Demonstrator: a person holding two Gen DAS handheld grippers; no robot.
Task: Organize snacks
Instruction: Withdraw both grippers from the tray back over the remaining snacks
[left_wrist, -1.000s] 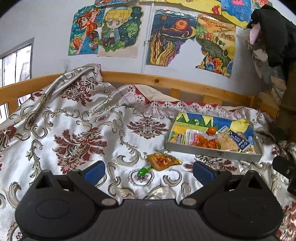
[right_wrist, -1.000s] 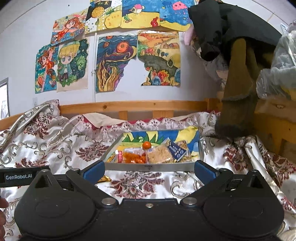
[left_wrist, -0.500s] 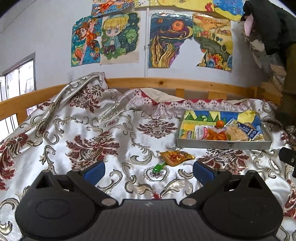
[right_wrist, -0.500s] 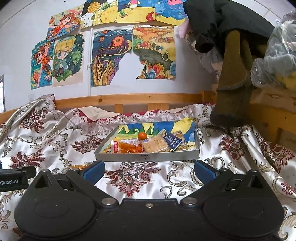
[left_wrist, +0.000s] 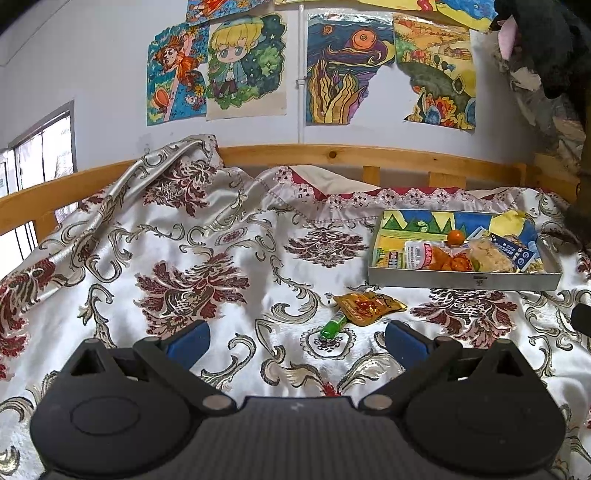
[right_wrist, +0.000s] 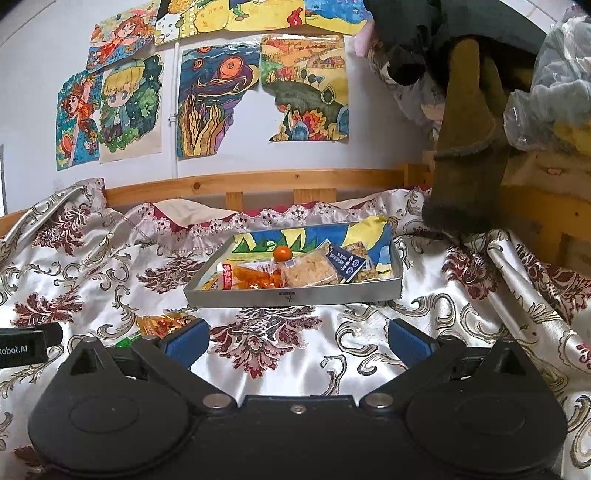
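A grey metal tray (left_wrist: 461, 280) (right_wrist: 295, 296) lined with a colourful drawing lies on the patterned bedspread and holds several snack packets and a small orange fruit (left_wrist: 455, 236) (right_wrist: 282, 253). In front of it on the cloth lie a yellow-orange snack packet (left_wrist: 367, 304) (right_wrist: 160, 323) and a small green wrapped sweet (left_wrist: 332, 326) (right_wrist: 127, 339). My left gripper (left_wrist: 295, 338) is open, with the sweet and packet just ahead of its fingers. My right gripper (right_wrist: 297, 339) is open too, facing the tray's front wall from a short way back. Neither holds anything.
A wooden bed rail (left_wrist: 369, 155) runs along the back under wall drawings. Dark clothes and a brown hanging garment (right_wrist: 469, 147) crowd the right side, with a plastic bag (right_wrist: 554, 77) above. The left gripper's body (right_wrist: 26, 345) shows at the right view's left edge.
Both grippers have drawn back and risen a little, so the tray and loose snacks sit farther off. Nothing was picked up; both stay open.
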